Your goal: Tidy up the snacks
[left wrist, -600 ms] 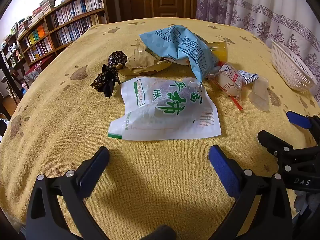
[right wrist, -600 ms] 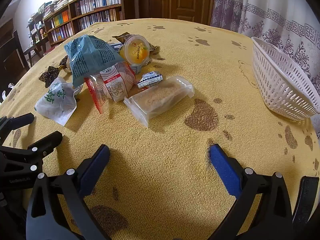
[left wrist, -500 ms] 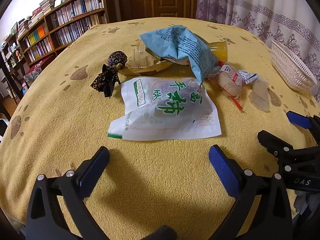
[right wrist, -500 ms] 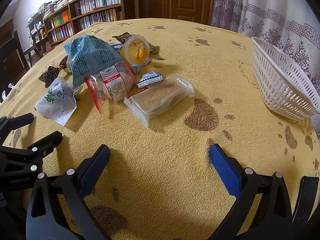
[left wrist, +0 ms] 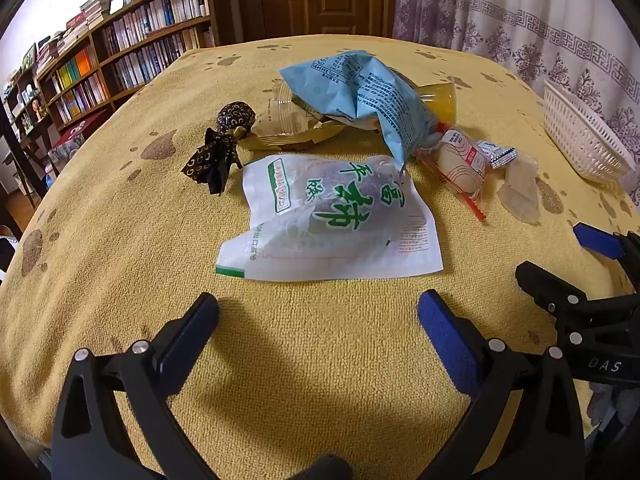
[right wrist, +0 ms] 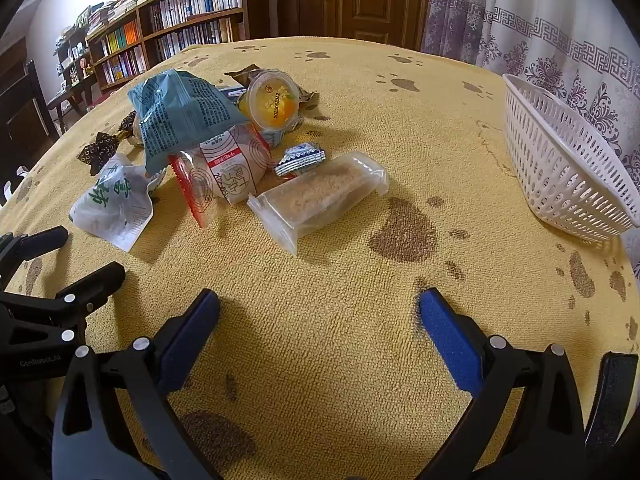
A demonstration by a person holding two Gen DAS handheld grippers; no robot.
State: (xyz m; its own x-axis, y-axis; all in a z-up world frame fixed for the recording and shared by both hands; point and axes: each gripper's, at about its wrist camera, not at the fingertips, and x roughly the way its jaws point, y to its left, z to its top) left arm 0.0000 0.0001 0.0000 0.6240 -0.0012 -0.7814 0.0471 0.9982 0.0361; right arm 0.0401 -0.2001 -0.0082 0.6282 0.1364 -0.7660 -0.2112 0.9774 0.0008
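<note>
R gripper low over yellow paw-print tablecloth, jaws wide apart, nothing btwn blue pads. L gripper at left edge, black fingers apart, near white pouch w/ green characters. Snack pile ahead-left: blue crinkled bag on top, orange jelly cup behind it, red-striped white pack, small blue-white candy, clear-wrapped crumbly bar nearest. White slotted basket far right, well apart from pile. Bookshelf in bkgd.
</note>
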